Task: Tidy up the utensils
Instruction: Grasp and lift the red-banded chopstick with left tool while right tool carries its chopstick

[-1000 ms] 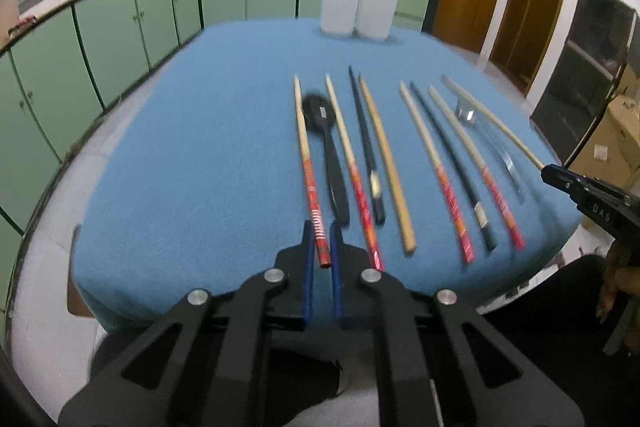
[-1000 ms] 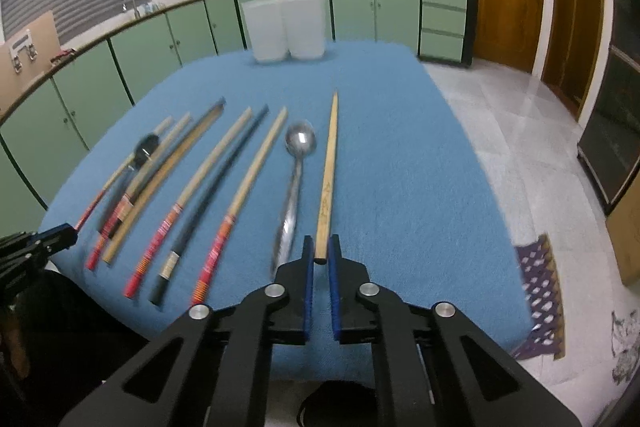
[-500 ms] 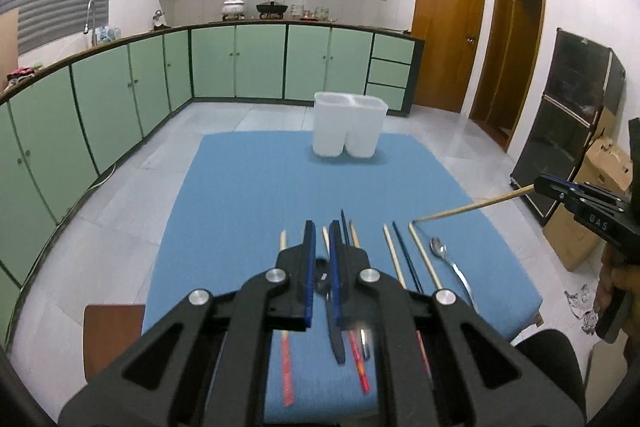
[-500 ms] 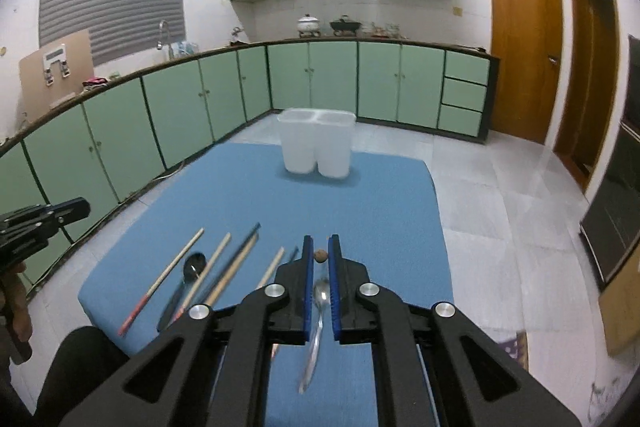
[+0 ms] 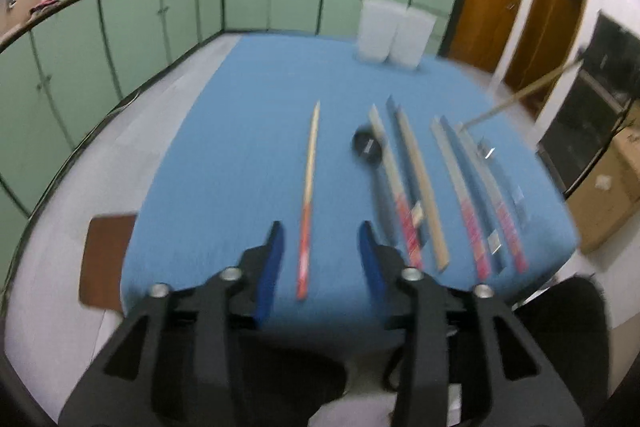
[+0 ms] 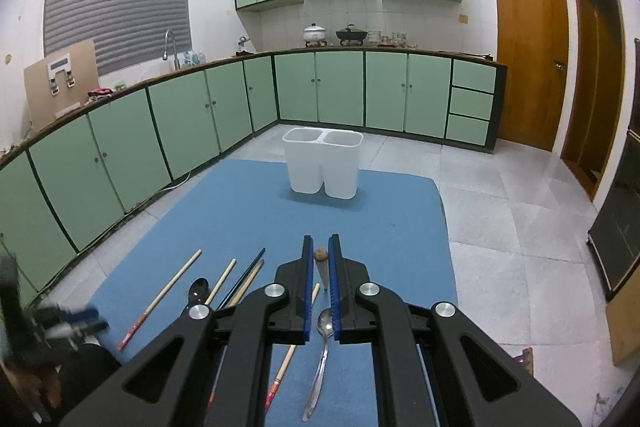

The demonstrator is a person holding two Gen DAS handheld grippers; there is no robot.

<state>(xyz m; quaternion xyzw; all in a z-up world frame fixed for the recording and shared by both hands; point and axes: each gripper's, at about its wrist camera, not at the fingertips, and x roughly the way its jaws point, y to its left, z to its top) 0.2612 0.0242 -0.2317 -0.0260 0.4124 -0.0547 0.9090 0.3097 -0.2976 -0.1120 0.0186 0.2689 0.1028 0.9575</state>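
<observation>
My left gripper (image 5: 320, 231) hovers low over the near edge of the blue cloth (image 5: 248, 131), its jaws opening. A red-ended chopstick (image 5: 309, 183) lies flat on the cloth in line with the gap, untouched by the pads. To its right lie a black spoon (image 5: 366, 147) and several more chopsticks in a row. My right gripper (image 6: 320, 245) is raised and shut on a plain wooden chopstick (image 6: 321, 267), seen end-on and pointing at the white two-compartment holder (image 6: 323, 167). That held chopstick (image 5: 520, 95) shows in the air in the left wrist view. A metal spoon (image 6: 320, 355) lies below.
A brown stool seat (image 5: 106, 259) stands left of the table's near corner. A cardboard box (image 5: 608, 195) sits on the floor to the right. Green cabinets (image 6: 320, 87) curve round the back and left. The holder (image 5: 394, 31) stands at the cloth's far edge.
The left gripper rose, came back down over the near edge and opened its jaws; the red-ended chopstick now lies apart, left of the row. The right gripper lifted the plain chopstick, then held still.
</observation>
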